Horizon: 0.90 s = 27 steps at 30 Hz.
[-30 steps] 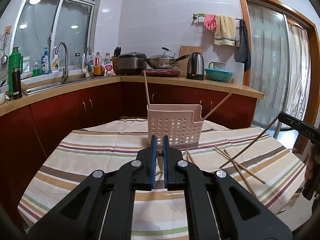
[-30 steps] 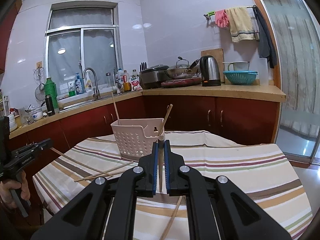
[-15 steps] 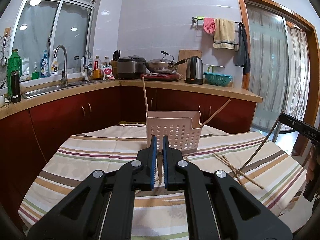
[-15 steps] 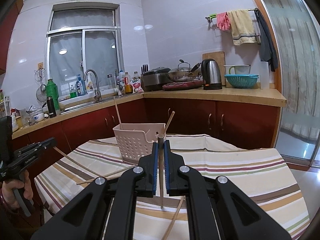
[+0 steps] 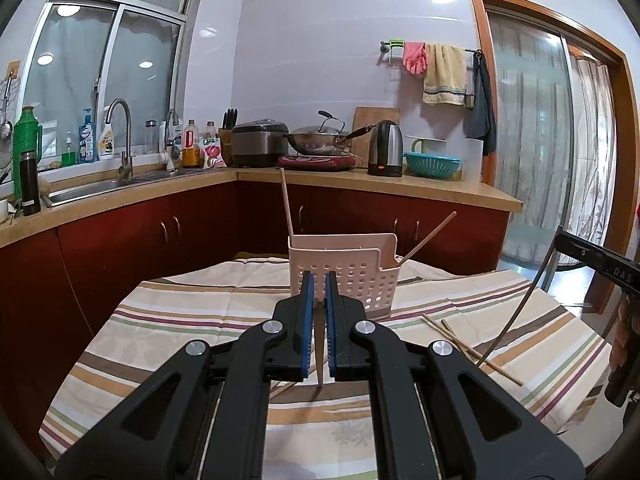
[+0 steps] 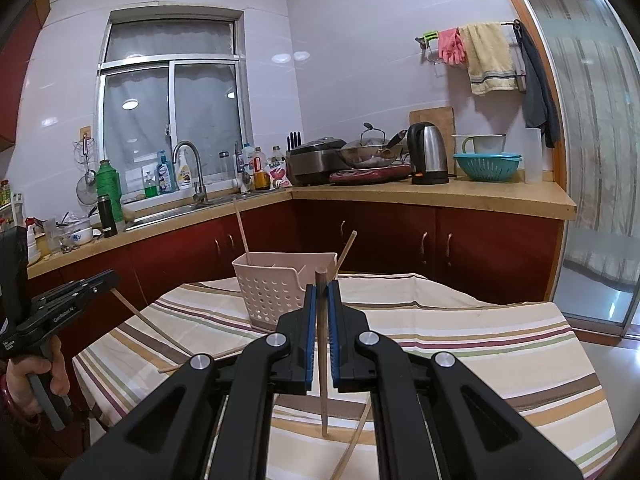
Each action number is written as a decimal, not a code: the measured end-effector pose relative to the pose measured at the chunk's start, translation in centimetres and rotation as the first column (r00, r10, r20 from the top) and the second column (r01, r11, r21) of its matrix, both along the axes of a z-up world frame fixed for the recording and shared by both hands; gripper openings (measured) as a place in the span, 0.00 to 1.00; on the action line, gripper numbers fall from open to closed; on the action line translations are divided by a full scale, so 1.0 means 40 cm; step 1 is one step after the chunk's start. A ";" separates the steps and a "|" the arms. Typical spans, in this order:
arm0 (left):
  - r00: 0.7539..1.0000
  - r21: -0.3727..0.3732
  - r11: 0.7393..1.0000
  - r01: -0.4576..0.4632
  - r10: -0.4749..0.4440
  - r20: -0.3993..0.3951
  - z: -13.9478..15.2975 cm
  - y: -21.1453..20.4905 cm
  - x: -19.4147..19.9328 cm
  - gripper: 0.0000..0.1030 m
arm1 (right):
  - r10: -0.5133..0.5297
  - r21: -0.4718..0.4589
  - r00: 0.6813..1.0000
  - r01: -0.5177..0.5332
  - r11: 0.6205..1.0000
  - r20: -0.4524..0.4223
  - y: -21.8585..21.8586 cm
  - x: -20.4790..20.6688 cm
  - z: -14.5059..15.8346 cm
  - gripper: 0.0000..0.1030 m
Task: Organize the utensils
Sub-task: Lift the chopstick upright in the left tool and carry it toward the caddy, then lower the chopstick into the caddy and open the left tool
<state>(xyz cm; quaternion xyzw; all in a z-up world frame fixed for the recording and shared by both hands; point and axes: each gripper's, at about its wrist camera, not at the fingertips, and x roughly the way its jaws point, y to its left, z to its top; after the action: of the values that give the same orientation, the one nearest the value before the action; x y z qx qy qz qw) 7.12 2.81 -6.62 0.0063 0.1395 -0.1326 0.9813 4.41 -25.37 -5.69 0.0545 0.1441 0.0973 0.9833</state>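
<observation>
A pale pink perforated basket [image 5: 344,276] [image 6: 276,284] stands on the striped tablecloth [image 5: 200,320]. Two wooden chopsticks [image 5: 286,204] lean out of it. My left gripper [image 5: 318,280] is shut on a chopstick [image 5: 319,352] that hangs point-down in front of the basket. My right gripper [image 6: 321,290] is shut on another chopstick [image 6: 322,352], upright and just right of the basket. Each gripper shows in the other's view, the right gripper [image 5: 592,260] at the right edge and the left gripper [image 6: 72,300] at the left edge. Loose chopsticks [image 5: 460,340] [image 6: 356,440] lie on the cloth.
Red cabinets with a wooden countertop [image 5: 400,188] run behind the table, with a sink [image 5: 92,190], rice cooker, wok and kettle [image 5: 386,148]. A glass sliding door [image 5: 528,140] is at the right. A person's hand [image 6: 36,376] grips the left gripper's handle.
The basket sits a little lower and smaller in both views, so both grippers have drifted slightly up and back. Each still holds its chopstick.
</observation>
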 end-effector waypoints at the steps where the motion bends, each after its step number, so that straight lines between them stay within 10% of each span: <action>1: 1.000 0.000 1.000 0.001 -0.001 0.000 0.001 0.001 0.001 0.06 | 0.001 0.000 1.000 -0.001 1.000 0.001 0.001 0.001 0.002 0.06; 27: 0.994 -0.016 0.998 0.056 -0.055 0.094 0.136 -0.015 0.033 0.06 | 0.046 0.007 0.994 -0.047 0.999 0.102 0.037 0.025 0.111 0.06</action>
<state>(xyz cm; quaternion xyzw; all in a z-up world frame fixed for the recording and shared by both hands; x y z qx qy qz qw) 8.46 2.22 -1.16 0.0071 0.0918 -0.1607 0.9827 5.40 -23.89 -1.24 0.0508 0.0946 0.1238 0.9865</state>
